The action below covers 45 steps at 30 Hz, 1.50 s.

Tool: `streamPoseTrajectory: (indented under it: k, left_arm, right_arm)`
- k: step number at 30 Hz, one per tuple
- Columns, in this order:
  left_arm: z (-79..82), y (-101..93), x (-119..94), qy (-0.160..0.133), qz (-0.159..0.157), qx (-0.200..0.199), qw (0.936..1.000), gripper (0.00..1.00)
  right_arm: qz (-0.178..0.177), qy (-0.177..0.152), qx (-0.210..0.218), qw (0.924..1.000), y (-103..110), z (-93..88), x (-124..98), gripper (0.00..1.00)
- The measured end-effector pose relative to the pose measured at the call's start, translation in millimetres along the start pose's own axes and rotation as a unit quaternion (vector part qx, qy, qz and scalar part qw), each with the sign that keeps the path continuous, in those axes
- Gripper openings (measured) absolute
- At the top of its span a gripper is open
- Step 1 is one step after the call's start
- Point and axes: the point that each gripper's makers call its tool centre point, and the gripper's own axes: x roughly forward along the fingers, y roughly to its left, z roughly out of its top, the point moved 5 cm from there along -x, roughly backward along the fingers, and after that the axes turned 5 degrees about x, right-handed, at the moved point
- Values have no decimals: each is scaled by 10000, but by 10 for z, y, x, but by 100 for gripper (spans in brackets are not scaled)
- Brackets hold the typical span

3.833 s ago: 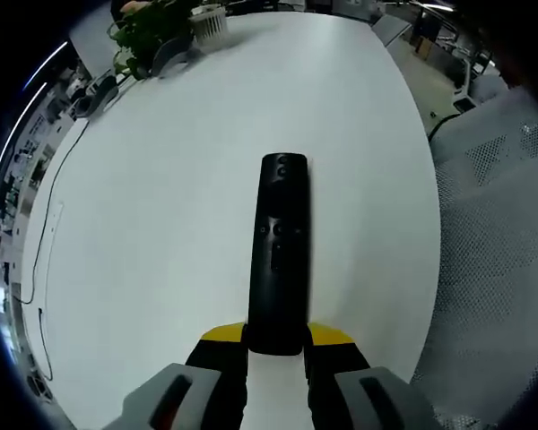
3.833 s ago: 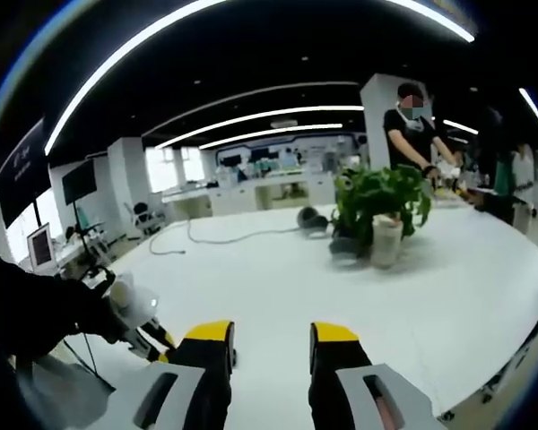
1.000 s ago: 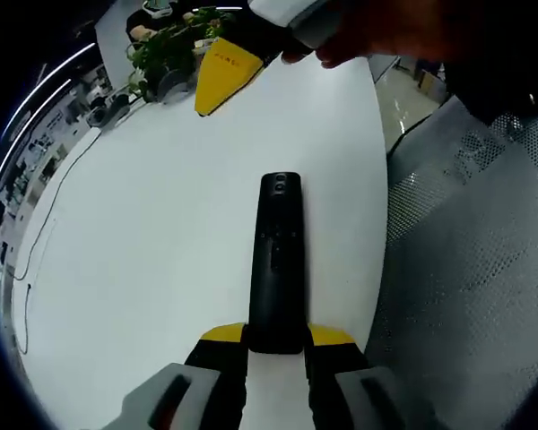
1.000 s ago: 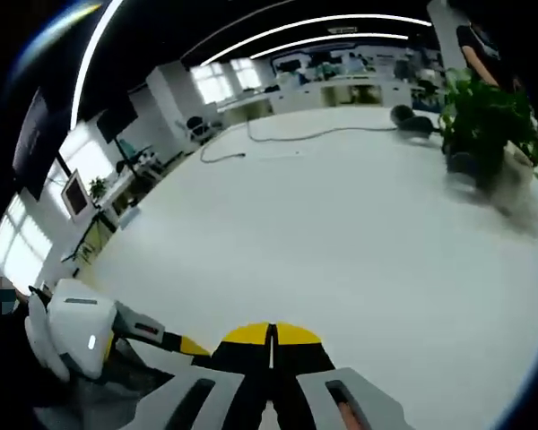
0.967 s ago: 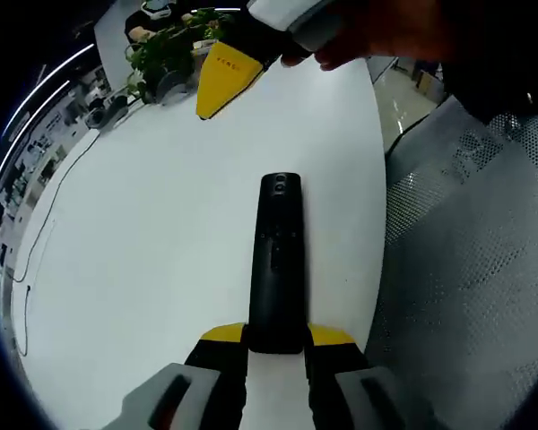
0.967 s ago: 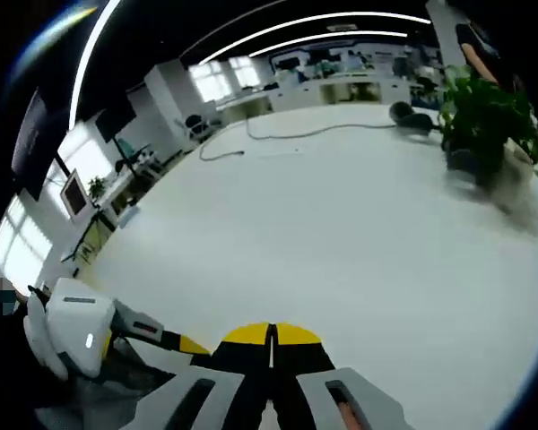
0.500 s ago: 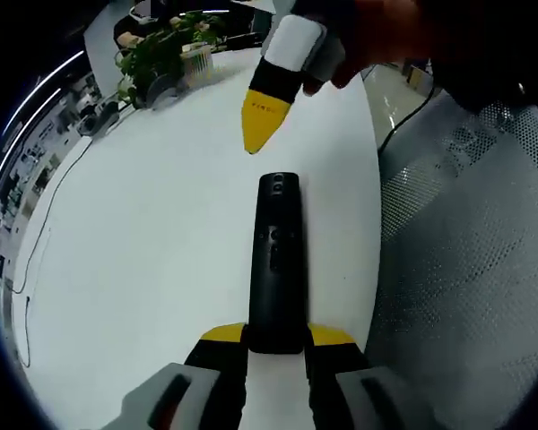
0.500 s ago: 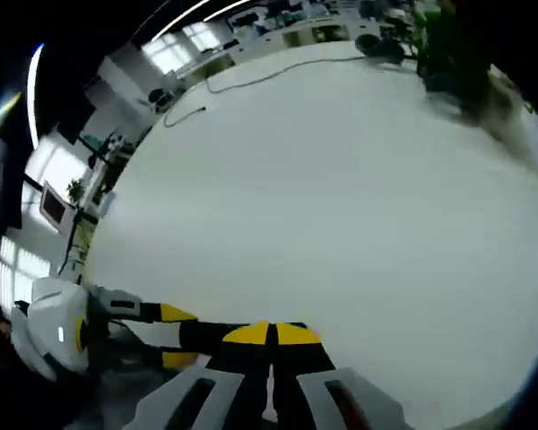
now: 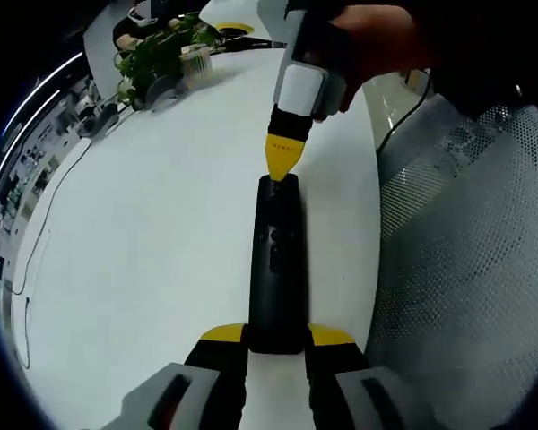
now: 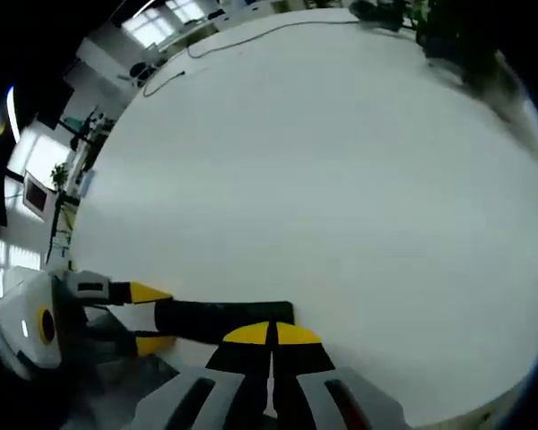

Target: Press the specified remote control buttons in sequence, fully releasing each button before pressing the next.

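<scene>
Left gripper (image 9: 276, 345) clamps the remote (image 9: 276, 260); right gripper (image 9: 281, 166), jaws closed together, tips touching its far end.

A matt black plastic finish is seen on the remote control (image 9: 276, 265). The table (image 9: 152, 233) is surfaced in smooth, faintly sheened white. Yellow, matt-looking tips and smooth pale grey plastic bodies are shown on the left gripper (image 9: 276, 338) and right gripper (image 9: 283, 161). At the right, a perforated white mesh surface (image 9: 471, 260) is seen.
</scene>
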Motion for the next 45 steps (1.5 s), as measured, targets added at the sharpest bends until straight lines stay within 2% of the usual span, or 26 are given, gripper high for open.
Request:
streamPoseTrajectory:
  k: [15,28,33,45]
  left_arm:
    - [-5,4,3,-39,1,-21,10000,25]
    - [6,3,4,30,8,1,10000,25]
    - [3,-3,0,1,27,55,10000,25]
    - [4,-9,-1,32,24,26,10000,24]
  right_arm:
    - [42,-142,185,9997,-11,-9,-14,0]
    - [-23,-125,-14,9999,2,-13,-15,0]
    - [-180,-118,-359,9991,40,-20,-15,0]
    - [-311,-97,-733,9968,56,-23,-12,0]
